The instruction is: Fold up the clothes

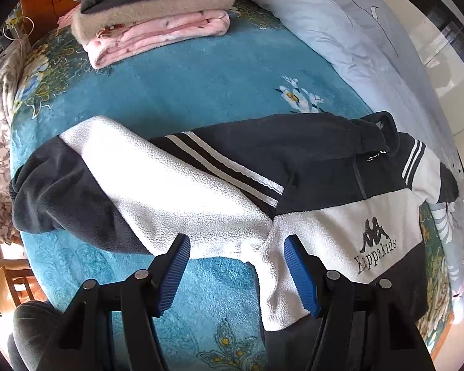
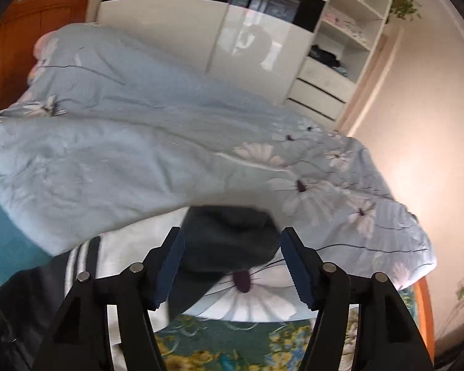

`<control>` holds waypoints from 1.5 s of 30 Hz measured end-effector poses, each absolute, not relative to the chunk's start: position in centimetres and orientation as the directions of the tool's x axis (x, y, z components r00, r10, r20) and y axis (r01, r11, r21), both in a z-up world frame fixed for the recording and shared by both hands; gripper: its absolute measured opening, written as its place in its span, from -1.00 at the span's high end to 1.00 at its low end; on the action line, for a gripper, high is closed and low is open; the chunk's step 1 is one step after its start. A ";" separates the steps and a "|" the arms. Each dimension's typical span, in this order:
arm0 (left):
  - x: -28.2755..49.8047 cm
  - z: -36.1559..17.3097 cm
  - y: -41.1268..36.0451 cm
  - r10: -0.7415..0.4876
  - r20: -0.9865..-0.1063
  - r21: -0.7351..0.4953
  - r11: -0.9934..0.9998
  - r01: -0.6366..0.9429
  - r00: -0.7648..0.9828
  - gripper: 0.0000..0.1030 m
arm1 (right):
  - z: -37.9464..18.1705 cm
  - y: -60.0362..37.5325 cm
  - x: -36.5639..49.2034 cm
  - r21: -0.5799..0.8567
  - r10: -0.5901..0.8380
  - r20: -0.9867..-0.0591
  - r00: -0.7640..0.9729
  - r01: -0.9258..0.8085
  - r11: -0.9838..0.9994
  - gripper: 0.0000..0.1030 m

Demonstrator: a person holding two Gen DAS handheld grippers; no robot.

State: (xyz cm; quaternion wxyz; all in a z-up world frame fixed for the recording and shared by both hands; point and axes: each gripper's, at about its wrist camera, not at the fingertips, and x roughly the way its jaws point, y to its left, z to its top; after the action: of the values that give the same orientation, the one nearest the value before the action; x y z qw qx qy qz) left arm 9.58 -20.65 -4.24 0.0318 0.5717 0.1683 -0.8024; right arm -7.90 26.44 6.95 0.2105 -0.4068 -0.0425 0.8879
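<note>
Tongs (image 1: 236,273) over jacket (image 1: 324,225) ("Kappakids")

Pale floral duvet (image 2: 139,142), white wardrobe (image 2: 182,31)

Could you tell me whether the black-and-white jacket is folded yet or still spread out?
Partly folded: jacket lies flat, one sleeve laid across its chest.

Each tool (image 1: 236,275) — black arms, ribbed blue pads, silver rivets.
</note>
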 end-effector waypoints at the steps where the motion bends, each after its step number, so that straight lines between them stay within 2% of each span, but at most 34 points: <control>1: 9.6 -4.3 -20.6 0.148 -0.928 -0.239 -0.941 0.240 -0.343 -0.30 | 6.2 24.7 -7.9 -0.198 0.322 -0.741 -0.589 -0.267 -0.943 -0.28; 4: 9.6 -4.6 -20.6 0.173 -0.927 -0.260 -0.936 0.238 -0.333 -0.30 | 3.0 17.9 -7.4 -0.037 0.046 -0.849 -0.527 -0.028 -0.999 -0.28; 6: 9.7 -4.7 -20.9 0.171 -0.928 -0.262 -0.932 0.251 -0.331 -0.30 | 0.8 12.4 -7.1 0.039 -0.091 -0.889 -0.449 0.123 -0.992 -0.28; 10: 9.9 -4.3 -22.5 0.155 -0.927 -0.261 -0.920 0.291 -0.341 -0.30 | -1.9 2.8 -6.6 -0.056 -0.110 -0.901 -0.419 0.364 -0.930 -0.28; 14: 10.2 -4.0 -24.4 0.143 -0.922 -0.271 -0.902 0.336 -0.360 -0.30 | -2.7 -3.5 -6.1 -0.335 -0.018 -0.852 -0.524 0.570 -0.750 -0.28; 17: 10.1 -4.1 -25.2 0.151 -0.920 -0.286 -0.889 0.357 -0.362 -0.30 | -2.9 -3.9 -6.8 -0.221 -0.125 -0.900 -0.419 0.684 -0.695 -0.28; 24: 10.5 -4.5 -26.0 0.169 -0.919 -0.302 -0.882 0.363 -0.356 -0.30 | -6.6 -1.8 -7.2 -0.040 -0.105 -0.976 -0.193 0.623 -0.781 -0.28; 28: 10.8 -4.7 -26.8 0.194 -0.914 -0.331 -0.864 0.380 -0.356 -0.30 | -6.9 -2.1 -5.7 -0.032 -0.096 -0.982 -0.163 0.646 -0.763 -0.28; 34: 11.2 -4.3 -28.0 0.193 -0.907 -0.343 -0.854 0.391 -0.375 -0.30 | -6.3 -2.4 -5.2 0.064 -0.180 -0.977 -0.112 0.653 -0.755 -0.28; 37: 11.4 -4.1 -28.2 0.189 -0.902 -0.345 -0.857 0.383 -0.389 -0.30 | -5.6 -2.8 -4.0 -0.018 -0.136 -0.978 -0.160 0.710 -0.704 -0.28; 39: 11.5 -4.2 -28.1 0.196 -0.896 -0.353 -0.858 0.373 -0.398 -0.30 | -4.3 -2.6 -3.7 -0.039 -0.163 -0.963 -0.213 0.712 -0.701 -0.28; 44: 11.2 -4.3 -26.9 0.233 -0.890 -0.374 -0.865 0.334 -0.392 -0.30 | -5.6 -3.0 -5.8 0.113 -0.237 -0.964 -0.121 0.621 -0.775 -0.28; 45: 11.2 -4.2 -26.6 0.230 -0.892 -0.367 -0.871 0.326 -0.389 -0.30 | -6.2 -3.6 -5.8 0.105 -0.231 -0.965 -0.124 0.627 -0.772 -0.28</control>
State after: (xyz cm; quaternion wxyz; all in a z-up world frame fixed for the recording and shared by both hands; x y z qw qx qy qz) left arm 11.17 -26.63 -4.25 0.0303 0.5517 0.2517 -0.7946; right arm -5.79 -3.60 -6.18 -0.2935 -0.5933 -0.1668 0.7308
